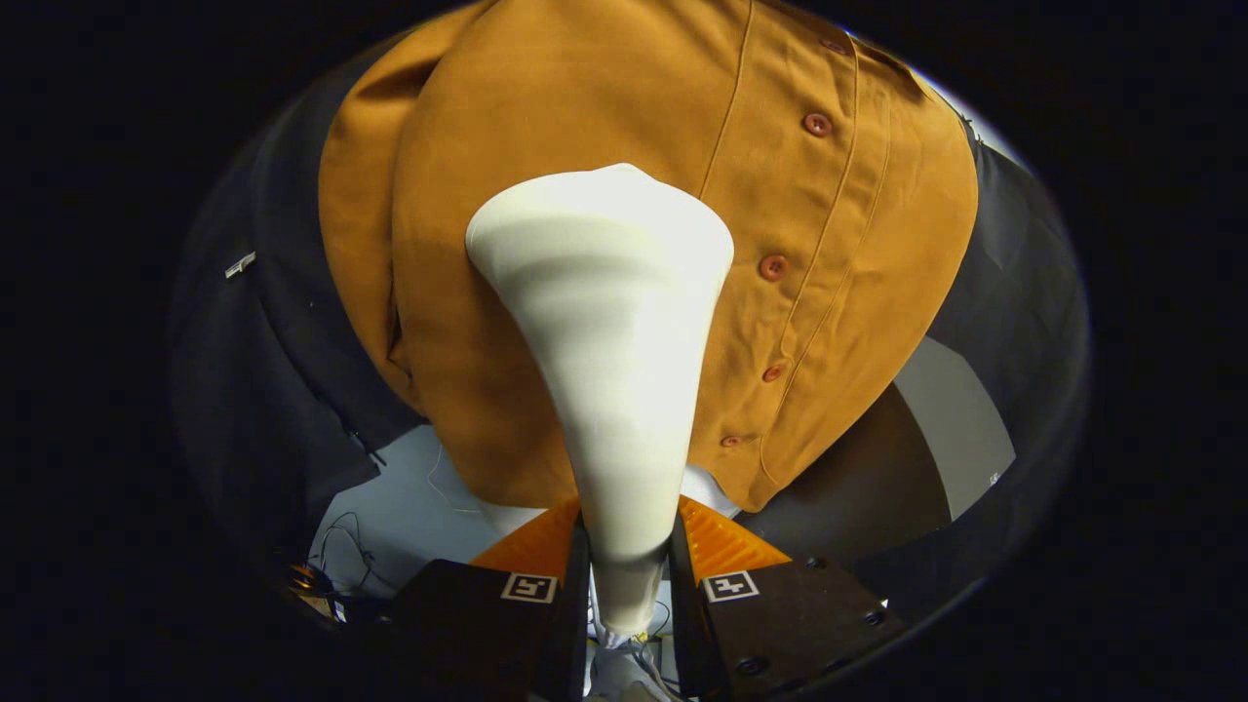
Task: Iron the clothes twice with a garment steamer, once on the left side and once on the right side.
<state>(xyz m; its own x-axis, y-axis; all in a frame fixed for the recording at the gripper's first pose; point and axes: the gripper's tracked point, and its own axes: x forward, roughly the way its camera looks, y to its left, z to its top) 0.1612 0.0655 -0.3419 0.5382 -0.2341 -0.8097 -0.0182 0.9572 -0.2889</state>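
The tool (629,546) pinched the white steamer head (604,322) at its neck — best kept flat, gliding slowly down the mustard button-up shirt (858,244).

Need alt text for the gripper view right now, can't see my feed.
The gripper is shut on a white cone-shaped plastic garment steamer, whose wide head lies against a hanging mustard-orange cloth shirt, beside its row of brown buttons.
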